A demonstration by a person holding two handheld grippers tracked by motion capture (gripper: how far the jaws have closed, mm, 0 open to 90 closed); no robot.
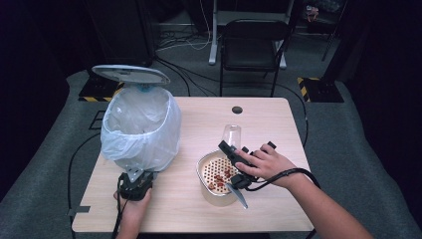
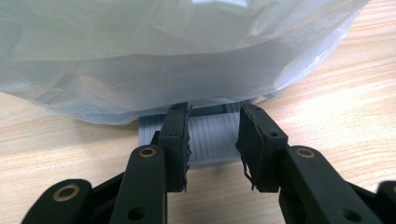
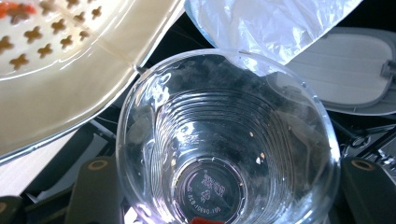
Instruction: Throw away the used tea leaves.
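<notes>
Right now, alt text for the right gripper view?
A clear plastic cup held between the black jaws, seen from its open mouth down to the base. A cream perforated strainer sits upper left, a white bin bag and grey lid behind.

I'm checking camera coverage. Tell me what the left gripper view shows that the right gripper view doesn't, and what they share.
Left gripper view alone: the ribbed grey pedal at the bin's foot, with the left claw open around it, and bare wooden table.

Right gripper view alone: the clear plastic cup seen down its mouth, the cream perforated strainer with red bits, and the grey bin lid.

Both: the pale translucent bin bag.
</notes>
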